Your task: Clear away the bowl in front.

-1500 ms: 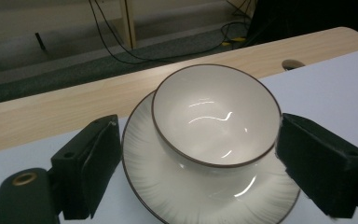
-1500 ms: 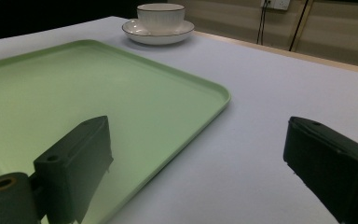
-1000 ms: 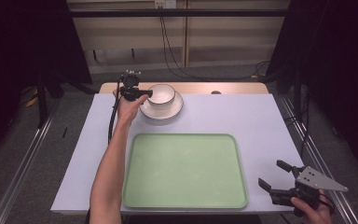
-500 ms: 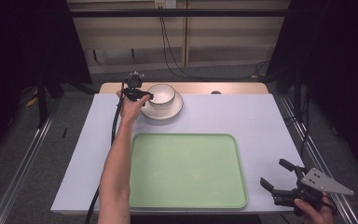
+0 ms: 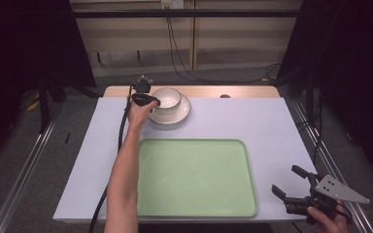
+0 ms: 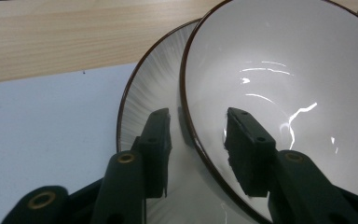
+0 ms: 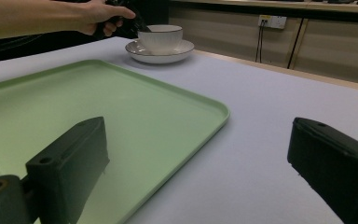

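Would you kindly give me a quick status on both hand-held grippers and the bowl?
Left gripper closing astride bowl rim, pads not pressing. Right gripper open, idle by tray. Bowl on saucer.

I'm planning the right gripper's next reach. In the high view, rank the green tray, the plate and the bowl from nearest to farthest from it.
From the right gripper:
1. Green tray, just to its left.
2. Plate, far across the table.
3. Bowl, on that plate; too close to the plate to separate clearly.

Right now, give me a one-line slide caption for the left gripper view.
Left tool closing astride the rim of a white bowl on a plate.
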The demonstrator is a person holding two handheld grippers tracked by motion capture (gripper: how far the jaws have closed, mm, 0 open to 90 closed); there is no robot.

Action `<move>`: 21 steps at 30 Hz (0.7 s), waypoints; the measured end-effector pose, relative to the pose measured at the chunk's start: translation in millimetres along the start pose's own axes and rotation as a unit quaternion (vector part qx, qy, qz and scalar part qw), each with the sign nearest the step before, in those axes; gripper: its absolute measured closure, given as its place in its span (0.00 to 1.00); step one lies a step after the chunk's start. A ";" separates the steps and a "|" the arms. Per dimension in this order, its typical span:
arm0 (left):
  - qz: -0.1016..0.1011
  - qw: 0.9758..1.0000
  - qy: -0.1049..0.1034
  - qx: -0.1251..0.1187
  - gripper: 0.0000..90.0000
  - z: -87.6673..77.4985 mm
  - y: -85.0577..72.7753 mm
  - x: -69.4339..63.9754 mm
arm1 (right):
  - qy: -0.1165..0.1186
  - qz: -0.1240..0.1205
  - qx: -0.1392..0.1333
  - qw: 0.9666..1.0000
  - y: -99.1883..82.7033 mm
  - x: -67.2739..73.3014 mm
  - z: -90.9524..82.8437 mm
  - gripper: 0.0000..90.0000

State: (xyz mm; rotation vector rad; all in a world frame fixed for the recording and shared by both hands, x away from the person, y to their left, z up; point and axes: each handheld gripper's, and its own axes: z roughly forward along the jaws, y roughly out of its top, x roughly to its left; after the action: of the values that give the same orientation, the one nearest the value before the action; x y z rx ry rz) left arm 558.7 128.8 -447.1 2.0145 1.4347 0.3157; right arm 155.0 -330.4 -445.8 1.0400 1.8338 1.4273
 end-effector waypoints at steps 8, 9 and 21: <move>-0.008 1.000 0.005 0.011 0.83 0.3 -1.5 1.7 | -0.005 -0.003 -0.006 1.000 0.2 1.6 -1.2 0.02; -0.010 1.000 0.012 0.007 0.83 1.4 -2.6 1.0 | -0.006 -0.002 -0.008 1.000 0.0 1.9 -1.3 0.02; -0.049 0.999 -0.010 0.005 0.89 0.5 -4.4 6.3 | -0.019 0.025 -0.003 1.000 -2.2 0.2 0.2 0.00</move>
State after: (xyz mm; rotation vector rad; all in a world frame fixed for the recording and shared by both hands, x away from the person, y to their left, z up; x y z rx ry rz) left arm 558.0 135.3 -451.3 1.9426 1.5195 0.2444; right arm 154.5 -330.4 -448.0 1.1101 1.7877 1.4321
